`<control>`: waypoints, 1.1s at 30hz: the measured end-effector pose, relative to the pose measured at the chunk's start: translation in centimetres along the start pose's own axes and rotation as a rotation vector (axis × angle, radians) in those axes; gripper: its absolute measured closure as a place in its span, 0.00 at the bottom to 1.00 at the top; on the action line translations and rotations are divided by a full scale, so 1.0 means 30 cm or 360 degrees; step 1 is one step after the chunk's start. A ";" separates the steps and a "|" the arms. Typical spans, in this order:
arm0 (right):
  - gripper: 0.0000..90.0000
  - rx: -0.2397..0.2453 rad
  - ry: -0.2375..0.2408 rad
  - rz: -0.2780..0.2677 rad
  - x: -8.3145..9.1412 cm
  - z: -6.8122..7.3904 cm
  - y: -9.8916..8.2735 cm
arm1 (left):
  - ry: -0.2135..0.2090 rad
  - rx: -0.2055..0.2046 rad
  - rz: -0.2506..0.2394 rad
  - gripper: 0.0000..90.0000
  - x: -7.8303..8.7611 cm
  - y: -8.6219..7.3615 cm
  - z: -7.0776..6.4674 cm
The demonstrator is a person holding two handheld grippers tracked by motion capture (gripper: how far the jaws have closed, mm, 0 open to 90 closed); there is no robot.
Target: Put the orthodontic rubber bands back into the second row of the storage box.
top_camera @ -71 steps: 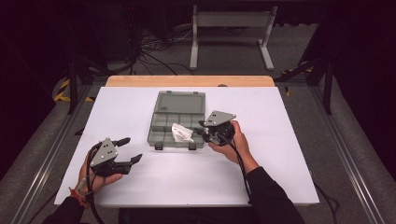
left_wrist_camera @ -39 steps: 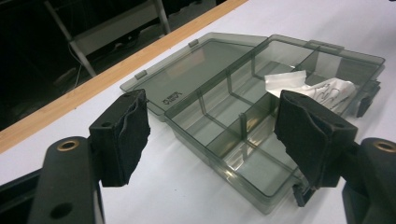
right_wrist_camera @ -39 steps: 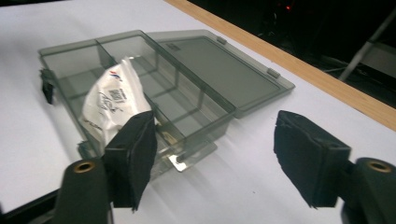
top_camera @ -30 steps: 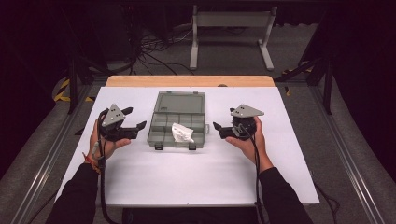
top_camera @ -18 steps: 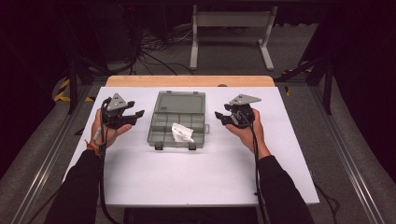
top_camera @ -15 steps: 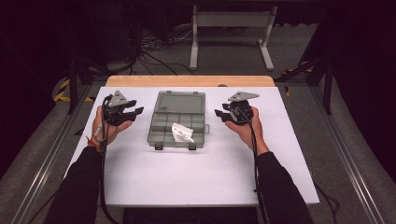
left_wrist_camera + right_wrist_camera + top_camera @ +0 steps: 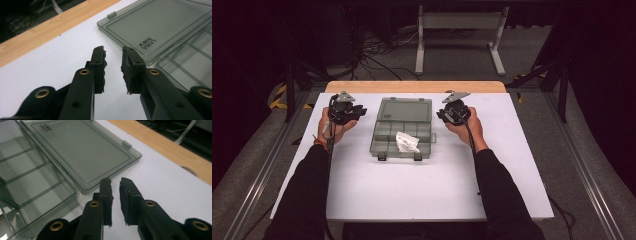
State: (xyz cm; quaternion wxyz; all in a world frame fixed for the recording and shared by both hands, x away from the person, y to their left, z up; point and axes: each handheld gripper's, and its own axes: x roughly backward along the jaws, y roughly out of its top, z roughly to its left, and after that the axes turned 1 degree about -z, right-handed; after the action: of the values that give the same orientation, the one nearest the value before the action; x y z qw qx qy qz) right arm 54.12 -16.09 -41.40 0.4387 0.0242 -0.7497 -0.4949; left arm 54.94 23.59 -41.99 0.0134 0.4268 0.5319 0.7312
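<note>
A clear grey compartment box (image 7: 384,142) lies open at mid-table, its lid (image 7: 404,110) folded flat toward the far side. A crumpled white packet (image 7: 406,142) rests in one near compartment. My left gripper (image 7: 361,111) hovers just left of the lid, jaws open and empty. In the left gripper view the gripper (image 7: 113,51) points at the lid's (image 7: 162,22) near corner. My right gripper (image 7: 439,114) sits just right of the lid. In the right gripper view its jaws (image 7: 115,181) stand a narrow gap apart, empty, by the lid's (image 7: 80,152) edge.
The white tabletop (image 7: 427,190) has a wooden strip (image 7: 412,86) along its far edge. A metal stand (image 7: 459,22) and cables lie on the floor beyond. Rails run along both sides of the table.
Both grippers have moved away from the person toward the far side, ending on either side of the lid. The right one has left the packet's compartment area.
</note>
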 end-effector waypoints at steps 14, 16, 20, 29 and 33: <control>1.00 0.0003 -0.0021 0.0223 -0.124 0.011 0.008 | -0.0044 -0.0039 0.0188 1.00 -0.099 -0.017 -0.018; 1.00 0.0011 -0.0023 0.0240 -0.132 0.015 0.008 | -0.0046 -0.0042 0.0197 1.00 -0.106 -0.019 -0.022; 1.00 0.0028 -0.0017 0.0295 -0.151 0.024 0.005 | -0.0046 -0.0056 0.0221 1.00 -0.123 -0.020 -0.031; 1.00 0.0030 -0.0014 0.0322 -0.162 0.016 0.018 | -0.0079 -0.0078 0.0235 1.00 -0.162 -0.027 -0.043; 1.00 0.0027 -0.0004 0.0327 -0.169 0.010 0.023 | -0.0084 -0.0127 0.0233 1.00 -0.170 -0.023 -0.043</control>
State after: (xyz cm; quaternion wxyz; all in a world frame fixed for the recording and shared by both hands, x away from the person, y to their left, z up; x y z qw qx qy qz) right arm 57.29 -13.16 -44.13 0.4859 -0.0497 -0.7530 -0.4410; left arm 57.05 20.49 -45.72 -0.0091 0.4828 0.4693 0.7393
